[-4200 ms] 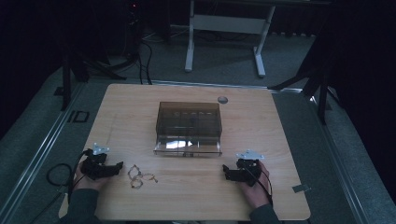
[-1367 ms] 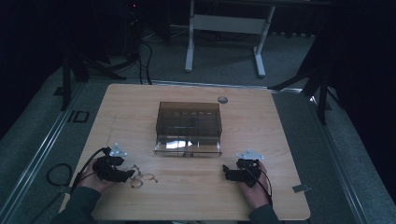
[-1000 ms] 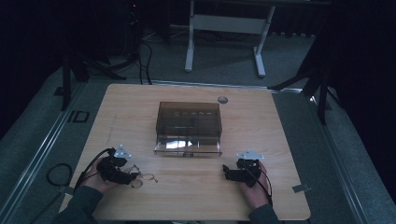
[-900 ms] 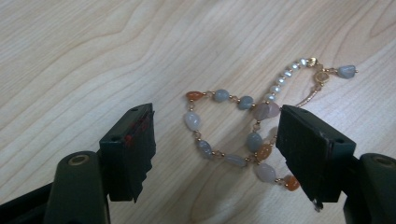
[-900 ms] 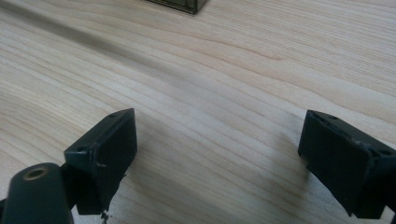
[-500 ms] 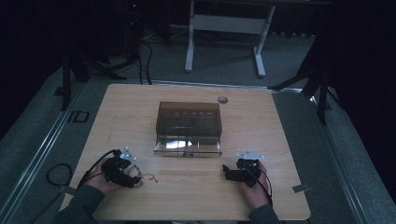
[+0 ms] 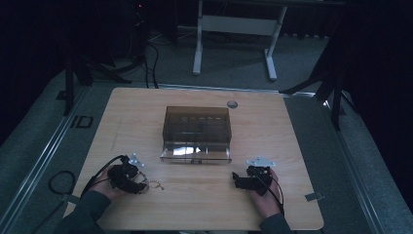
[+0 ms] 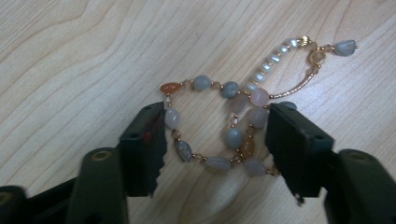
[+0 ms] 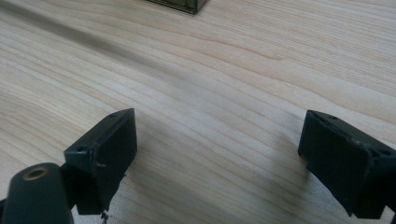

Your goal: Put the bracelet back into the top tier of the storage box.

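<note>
- While I watched the left gripper view, my left gripper (image 8: 215, 140) sat low over the table (image 8: 70, 56) with its jaws spread apart, one on each side of a beaded bracelet (image 8: 233, 116).
- That bracelet lay loosely looped on the wood, grey, peach and orange stones on gold links, with a short run of small white pearls (image 8: 275, 58) and a gold clasp trailing away past the jaw tips.
- One jaw nearly touched a pale bead at its inner face; I could not tell whether the other jaw was touching the beads beside it or just clear of them.
- Nothing was clamped yet; the bracelet rested flat on the table.
- From the high view, I saw the left gripper (image 7: 127, 176) near the front left of the table, the bracelet (image 7: 152, 184) showing just beside it.
- My right gripper (image 7: 249, 178) rested at the front right, well apart from the left one.
- Its own view showed the right gripper (image 9: 217, 154) with jaws wide apart over bare wood, gripping nothing.
- Between and beyond the two hands stood a smoky translucent box (image 7: 197, 131), mid-table.
- A small round disc (image 7: 232, 104) lay near the far edge.
</note>
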`<action>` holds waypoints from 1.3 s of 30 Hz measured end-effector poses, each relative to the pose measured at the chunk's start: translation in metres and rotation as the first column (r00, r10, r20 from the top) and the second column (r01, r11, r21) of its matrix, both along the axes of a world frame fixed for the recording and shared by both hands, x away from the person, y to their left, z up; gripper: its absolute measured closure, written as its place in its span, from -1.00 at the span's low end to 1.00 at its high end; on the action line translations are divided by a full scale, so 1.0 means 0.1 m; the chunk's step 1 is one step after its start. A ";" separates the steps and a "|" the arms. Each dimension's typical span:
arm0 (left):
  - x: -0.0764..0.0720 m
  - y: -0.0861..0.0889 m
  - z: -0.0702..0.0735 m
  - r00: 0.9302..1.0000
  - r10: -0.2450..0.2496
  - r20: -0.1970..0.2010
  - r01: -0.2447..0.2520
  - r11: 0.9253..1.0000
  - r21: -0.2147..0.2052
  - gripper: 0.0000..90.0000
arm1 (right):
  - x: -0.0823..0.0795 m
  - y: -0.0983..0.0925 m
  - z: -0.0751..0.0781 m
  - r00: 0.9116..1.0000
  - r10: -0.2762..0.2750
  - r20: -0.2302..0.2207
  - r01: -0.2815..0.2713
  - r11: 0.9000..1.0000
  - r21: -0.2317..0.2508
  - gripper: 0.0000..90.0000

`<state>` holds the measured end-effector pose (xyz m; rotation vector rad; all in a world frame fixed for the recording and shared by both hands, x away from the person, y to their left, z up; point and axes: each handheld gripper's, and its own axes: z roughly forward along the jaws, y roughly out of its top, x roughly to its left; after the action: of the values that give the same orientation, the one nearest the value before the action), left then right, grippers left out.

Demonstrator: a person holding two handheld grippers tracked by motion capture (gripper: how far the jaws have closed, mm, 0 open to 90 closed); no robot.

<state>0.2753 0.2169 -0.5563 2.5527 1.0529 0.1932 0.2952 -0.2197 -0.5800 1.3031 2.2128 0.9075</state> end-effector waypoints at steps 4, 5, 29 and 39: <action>0.04 -0.01 0.03 1.000 0.003 -0.029 -0.002 1.000 0.028 0.05 | 0.00 0.00 0.00 1.000 0.000 0.000 0.000 1.000 0.000 -0.75; 0.06 -0.01 0.03 0.999 0.002 -0.037 -0.001 0.999 0.034 0.11 | 0.00 0.00 0.00 1.000 0.000 0.000 0.000 1.000 0.000 -0.75; 0.17 -0.16 0.08 0.996 -0.049 -0.079 0.060 0.989 0.136 -0.22 | 0.00 0.00 0.00 1.000 -0.001 0.000 0.001 1.000 0.000 -0.75; 0.22 -0.18 0.09 0.991 -0.070 -0.112 0.089 0.982 0.168 -0.32 | 0.00 0.00 0.00 1.000 0.000 0.000 0.000 1.000 0.000 -0.75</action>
<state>0.2976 0.1993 -0.5477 2.7828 1.0090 0.1345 0.2952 -0.2197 -0.5800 1.3035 2.2125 0.9072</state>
